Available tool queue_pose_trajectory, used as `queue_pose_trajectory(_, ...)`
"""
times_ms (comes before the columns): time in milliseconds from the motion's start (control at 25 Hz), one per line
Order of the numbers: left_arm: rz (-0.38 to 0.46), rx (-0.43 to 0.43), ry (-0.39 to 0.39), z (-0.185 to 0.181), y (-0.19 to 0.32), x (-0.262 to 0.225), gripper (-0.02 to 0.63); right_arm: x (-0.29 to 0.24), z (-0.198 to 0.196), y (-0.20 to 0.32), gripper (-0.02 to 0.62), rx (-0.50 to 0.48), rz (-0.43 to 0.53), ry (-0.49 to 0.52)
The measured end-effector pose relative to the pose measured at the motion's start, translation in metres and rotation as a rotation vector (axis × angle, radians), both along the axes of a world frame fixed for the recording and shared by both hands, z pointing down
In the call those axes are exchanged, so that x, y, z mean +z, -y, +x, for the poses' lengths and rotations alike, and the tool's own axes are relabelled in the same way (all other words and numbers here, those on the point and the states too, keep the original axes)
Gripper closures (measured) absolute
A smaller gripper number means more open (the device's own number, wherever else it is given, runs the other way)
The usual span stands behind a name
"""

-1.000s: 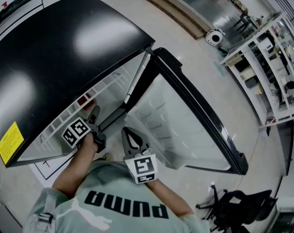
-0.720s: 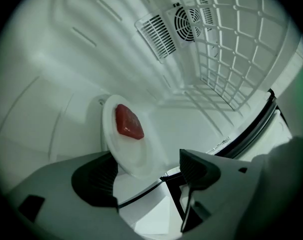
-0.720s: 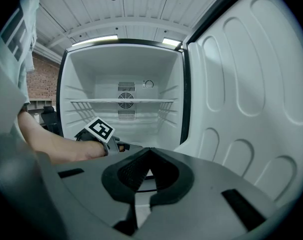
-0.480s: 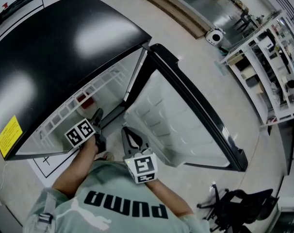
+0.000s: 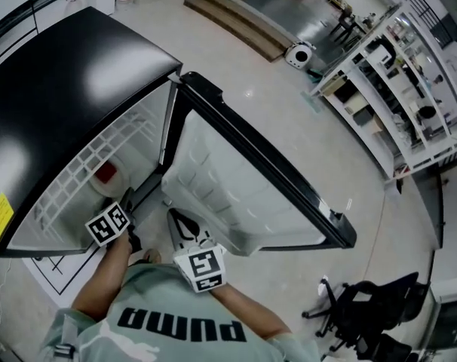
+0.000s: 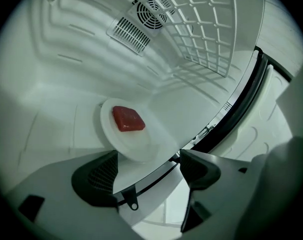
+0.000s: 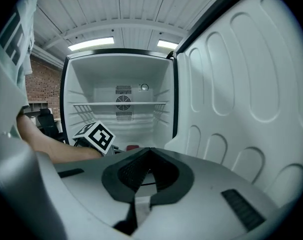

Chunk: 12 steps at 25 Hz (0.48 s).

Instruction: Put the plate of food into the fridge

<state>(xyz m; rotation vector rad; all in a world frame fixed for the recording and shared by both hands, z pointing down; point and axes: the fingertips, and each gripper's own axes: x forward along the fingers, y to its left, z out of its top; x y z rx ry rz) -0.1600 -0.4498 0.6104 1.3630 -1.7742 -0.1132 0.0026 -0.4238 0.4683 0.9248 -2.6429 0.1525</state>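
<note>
Everything's slid left in the head view since a second ago; left gripper (image 5: 127,202) and right gripper (image 5: 176,219) still sit at the open fridge (image 5: 62,89). Left gripper view: jaws wide apart, holding nothing, plate (image 6: 136,144) with red food (image 6: 127,119) lying on the fridge floor, so basically done. Right gripper view: jaws shut, empty. Closing the door (image 7: 241,109) is probably what's left.

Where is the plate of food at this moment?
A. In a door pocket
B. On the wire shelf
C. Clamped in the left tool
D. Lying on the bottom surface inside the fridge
D: the plate with the red food lies on the white bottom of the fridge, below the wire shelf, with the left tool open just short of it.
</note>
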Motion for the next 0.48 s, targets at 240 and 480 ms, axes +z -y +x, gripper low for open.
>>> queue_pose_trajectory(240,0.044,-0.017,0.074,-0.005,-0.018,-0.022,0.238,-0.010,0.007,-0.017,0.591,-0.010,0.006,-0.017)
queue_pose_trajectory(480,0.090,-0.008,0.089,0.004,-0.019,-0.032,0.238,-0.016,0.018,-0.022,0.591,-0.005,0.017,-0.011)
